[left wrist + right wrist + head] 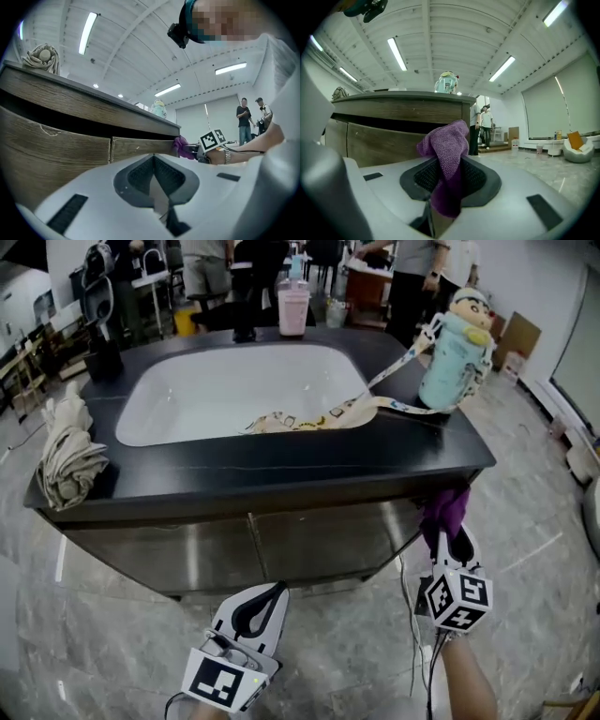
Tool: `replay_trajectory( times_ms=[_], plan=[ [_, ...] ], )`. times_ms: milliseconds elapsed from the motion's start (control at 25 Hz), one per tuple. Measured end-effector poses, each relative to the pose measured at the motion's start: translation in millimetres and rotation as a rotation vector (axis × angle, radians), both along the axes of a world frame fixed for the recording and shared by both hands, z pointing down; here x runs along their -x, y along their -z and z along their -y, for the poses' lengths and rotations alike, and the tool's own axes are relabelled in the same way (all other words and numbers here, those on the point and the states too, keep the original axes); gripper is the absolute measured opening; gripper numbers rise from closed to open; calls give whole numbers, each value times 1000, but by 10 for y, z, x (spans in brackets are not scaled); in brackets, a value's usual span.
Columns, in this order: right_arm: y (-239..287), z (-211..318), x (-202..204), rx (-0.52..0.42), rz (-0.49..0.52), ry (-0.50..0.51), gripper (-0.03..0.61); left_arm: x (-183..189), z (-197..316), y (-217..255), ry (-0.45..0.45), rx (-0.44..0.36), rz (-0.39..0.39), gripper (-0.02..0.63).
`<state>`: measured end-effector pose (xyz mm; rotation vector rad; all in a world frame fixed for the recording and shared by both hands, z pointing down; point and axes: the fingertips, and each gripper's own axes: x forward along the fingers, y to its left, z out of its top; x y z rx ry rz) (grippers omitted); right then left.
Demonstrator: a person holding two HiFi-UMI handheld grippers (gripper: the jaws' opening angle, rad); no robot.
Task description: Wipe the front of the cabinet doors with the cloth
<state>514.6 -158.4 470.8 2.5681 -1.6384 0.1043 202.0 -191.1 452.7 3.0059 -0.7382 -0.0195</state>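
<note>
Two cabinet doors sit under the black counter point(281, 474): a left door point(169, 554) and a right door point(319, 540). In the gripper views they look like brown wood point(51, 150) point(384, 140). My right gripper point(450, 538) is shut on a purple cloth point(443, 510) point(446, 150), which bunches above the jaws. The cloth sits at the right door's upper right end point(183, 146), just below the counter's overhang. My left gripper point(277, 592) point(153, 161) hangs low in front of the doors, apart from them. Its jaws are shut with nothing between them.
On the counter are a white sink point(187, 409), a folded beige umbrella point(67, 451) at the left, a figure-shaped bottle point(457, 352) with a strap at the right, and a pink cup point(293, 307) at the back. People stand beyond. The floor point(525, 549) is grey marble.
</note>
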Motion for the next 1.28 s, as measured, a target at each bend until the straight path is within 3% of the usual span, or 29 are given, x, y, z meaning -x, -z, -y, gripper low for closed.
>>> replay_trajectory(
  times_ms=[320, 560, 720, 840, 1000, 1120, 1280],
  plan=[
    [-112, 353, -45, -26, 9, 32, 112, 117, 127, -289, 47, -15, -89, 5],
    [-168, 371, -11, 80, 1, 74, 110, 133, 98, -322, 59, -47, -65, 5],
    [-115, 386, -25, 56, -22, 60, 110, 35, 57, -334, 47, -74, -19, 5],
    [48, 439, 304, 11, -32, 118, 110, 48, -12, -278, 46, -87, -17, 5],
    [251, 584, 786, -6, -94, 97, 109, 186, 1, -218, 72, -55, -83, 5],
    [249, 597, 816, -34, -76, 58, 107, 309, 67, -233, 102, -7, -136, 5],
    [244, 624, 798, -33, -36, 90, 104, 339, 102, -241, 100, 15, -163, 5]
  ],
)
